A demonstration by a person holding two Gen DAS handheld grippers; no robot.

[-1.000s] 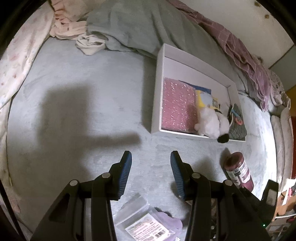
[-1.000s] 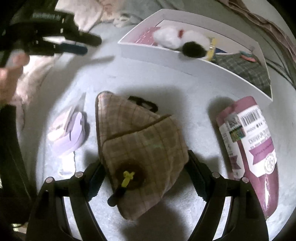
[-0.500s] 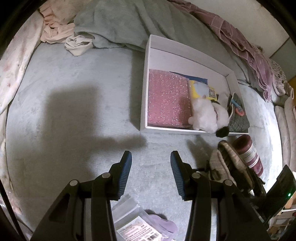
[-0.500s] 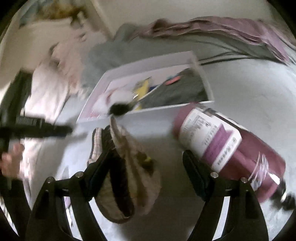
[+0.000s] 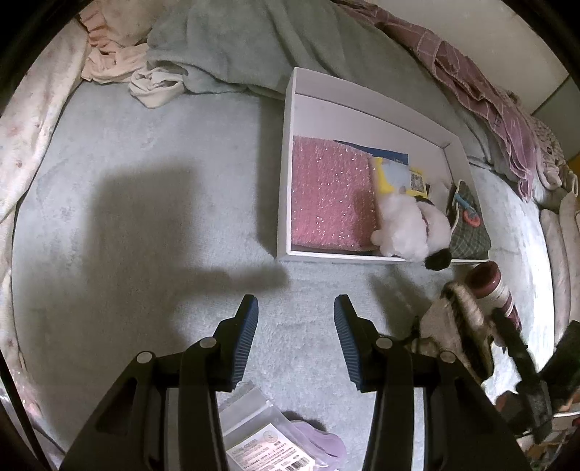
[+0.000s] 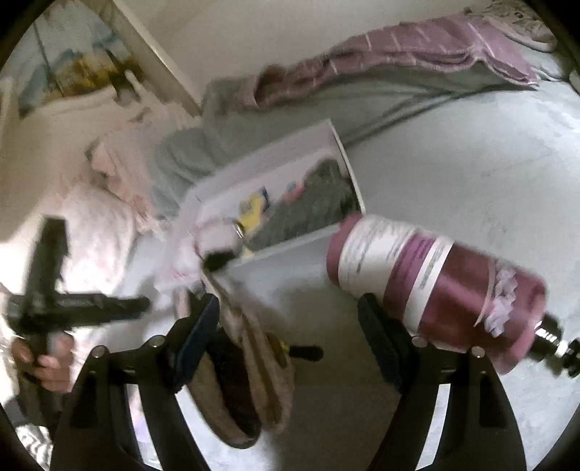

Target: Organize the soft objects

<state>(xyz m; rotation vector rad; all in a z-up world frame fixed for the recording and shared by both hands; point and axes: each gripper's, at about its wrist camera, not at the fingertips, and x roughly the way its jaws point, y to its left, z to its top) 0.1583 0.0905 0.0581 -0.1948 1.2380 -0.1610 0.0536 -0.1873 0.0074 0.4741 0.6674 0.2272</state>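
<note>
The left gripper [image 5: 295,319] hangs half-spread with nothing between its pads, over the pale bed cover [image 5: 152,224]; the white box [image 5: 290,119] lies ahead and right of it. The right gripper [image 6: 290,315] stands wide; the plaid hat [image 6: 250,380] hangs against its left finger, though blur hides whether both pads press it. The maroon roll [image 6: 435,286] lies just beyond its right finger.

I'm over a pale grey-blue plush bed cover [image 5: 152,188], a hard shadow [image 5: 145,224] thrown across it. Rumpled grey blanket [image 5: 253,40] and purple plaid cloth [image 5: 482,90] bunch along the cream wall [image 6: 253,32]. A framed picture [image 6: 76,61] hangs there, blurred.
</note>
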